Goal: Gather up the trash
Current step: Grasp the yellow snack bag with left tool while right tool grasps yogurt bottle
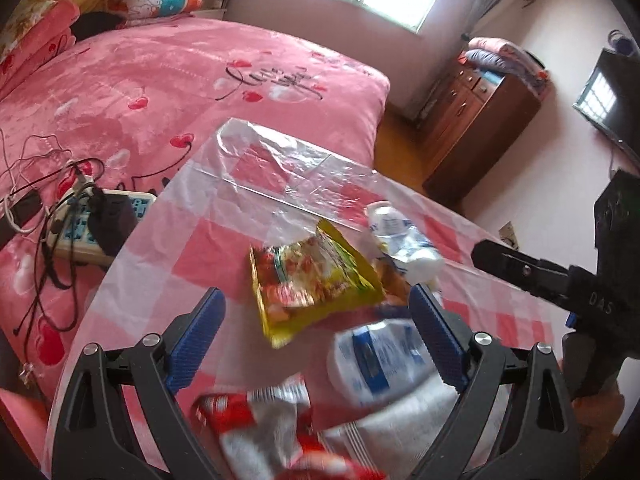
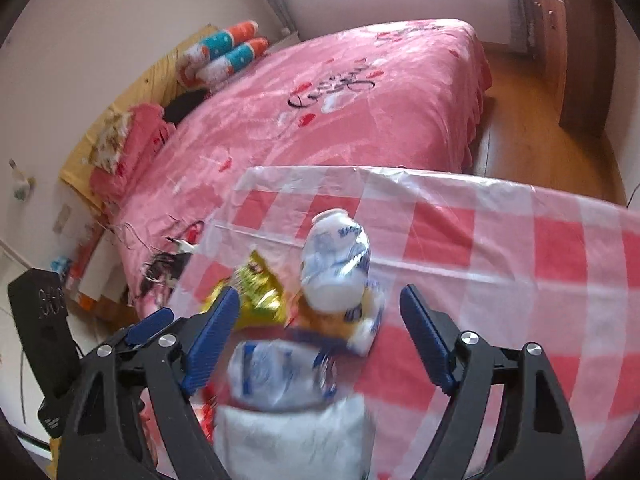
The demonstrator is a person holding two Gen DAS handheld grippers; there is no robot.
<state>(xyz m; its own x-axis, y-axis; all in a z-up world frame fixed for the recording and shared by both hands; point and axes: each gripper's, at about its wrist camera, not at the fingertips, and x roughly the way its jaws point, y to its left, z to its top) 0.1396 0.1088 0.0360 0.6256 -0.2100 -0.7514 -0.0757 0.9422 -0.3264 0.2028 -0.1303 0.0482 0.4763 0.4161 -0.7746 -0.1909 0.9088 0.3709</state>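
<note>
A: Yellow foil — snack wrapper (image 1: 312,280) flat on the checked tablecloth (image 1: 208,236), mid-pile. Clear plastic bag (image 1: 288,172) just beyond, mouth not propped.

B: Left gripper (image 1: 316,336) spread wide, empty, above the pile. Right gripper (image 2: 318,328) likewise released, nothing held, over the crushed white bottle (image 2: 336,260).

A: Recommended: pinch one bag edge first, lift to open the mouth.

B: Then grip the wrapper by a raised corner, not flat. Avoid nudging the second bottle (image 1: 380,360) or the red wrapper (image 1: 264,420), both close beneath the left fingers.
</note>
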